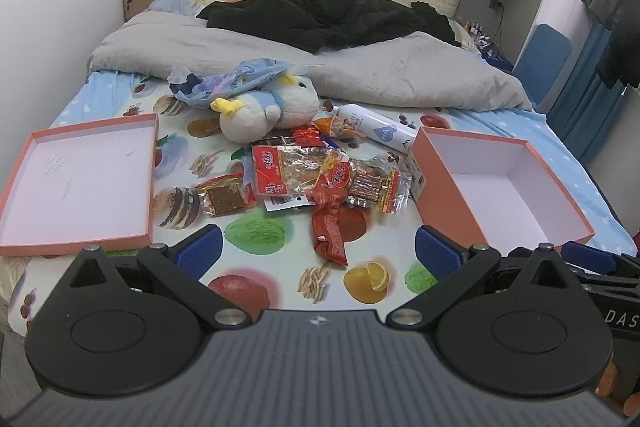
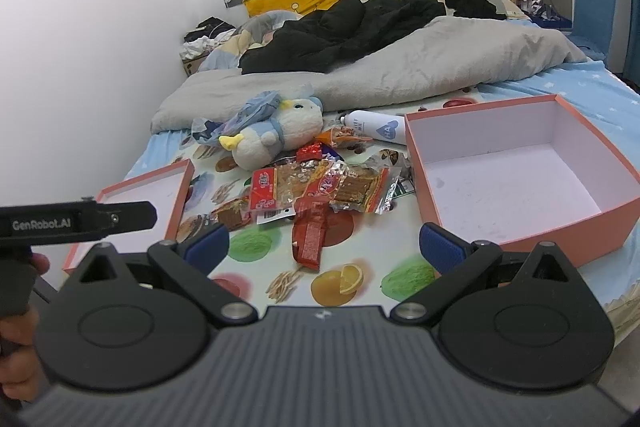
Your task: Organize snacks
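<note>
I hold both grippers over the near edge of the bed [image 1: 280, 291], above its fruit-print sheet. My left gripper [image 1: 318, 253] has its blue pads [image 1: 200, 253] spread wide apart with nothing between them. My right gripper [image 2: 324, 247] stands equally wide, also holding nothing. In the right wrist view the left tool's black body shows at the left edge, with part of a hand [image 2: 18, 343] on its handle.

Landmark: the snack pile [image 1: 320, 179], a heap of red, orange and clear packets lying loose on the sheet, ahead of both grippers and apart from them.

- Deep pink box [image 1: 560, 227]: right of the pile, open, interior white and bare, its near-left corner just beside the outermost packet.
- Shallow pink lid [image 1: 76, 183]: left of the pile, well apart, lying open side up.
- Long red packet [image 1: 330, 231]: at the pile's near edge, pointing toward the grippers.
- Plush toy [image 1: 268, 111]: just behind the pile, touching a blue plastic bag [image 1: 236, 83].
- White bottle [image 1: 376, 129]: behind the pile to the right, lying on its side.
- Grey blanket [image 1: 380, 67] and black garment [image 1: 340, 15]: farther behind the pile.
</note>
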Demonstrator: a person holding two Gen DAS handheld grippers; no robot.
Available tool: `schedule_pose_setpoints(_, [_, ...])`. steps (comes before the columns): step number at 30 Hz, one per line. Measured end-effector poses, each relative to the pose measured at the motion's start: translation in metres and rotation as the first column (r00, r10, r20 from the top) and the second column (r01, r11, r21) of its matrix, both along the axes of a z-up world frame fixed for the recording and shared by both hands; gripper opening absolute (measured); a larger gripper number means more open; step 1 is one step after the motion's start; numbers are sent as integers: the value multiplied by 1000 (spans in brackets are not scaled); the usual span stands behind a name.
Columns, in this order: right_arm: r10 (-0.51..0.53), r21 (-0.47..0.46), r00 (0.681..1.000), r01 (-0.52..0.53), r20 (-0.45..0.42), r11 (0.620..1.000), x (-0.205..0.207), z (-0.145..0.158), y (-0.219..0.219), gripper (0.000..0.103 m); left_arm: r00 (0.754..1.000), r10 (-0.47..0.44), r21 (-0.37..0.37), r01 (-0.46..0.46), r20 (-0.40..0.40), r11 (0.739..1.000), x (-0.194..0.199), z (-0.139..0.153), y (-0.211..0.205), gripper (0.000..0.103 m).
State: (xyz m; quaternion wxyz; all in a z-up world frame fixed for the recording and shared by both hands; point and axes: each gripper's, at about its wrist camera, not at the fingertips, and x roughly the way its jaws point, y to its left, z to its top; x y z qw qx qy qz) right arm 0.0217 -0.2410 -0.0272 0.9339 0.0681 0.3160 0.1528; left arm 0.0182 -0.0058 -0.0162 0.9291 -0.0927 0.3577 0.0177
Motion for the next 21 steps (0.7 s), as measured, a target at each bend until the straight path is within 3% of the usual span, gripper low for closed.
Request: schedule_pose_setpoints(21, [10, 8, 1000, -9, -13, 1000, 4, -1, 5, 103, 1000, 0, 37, 1, -11, 999, 4, 2, 5, 103])
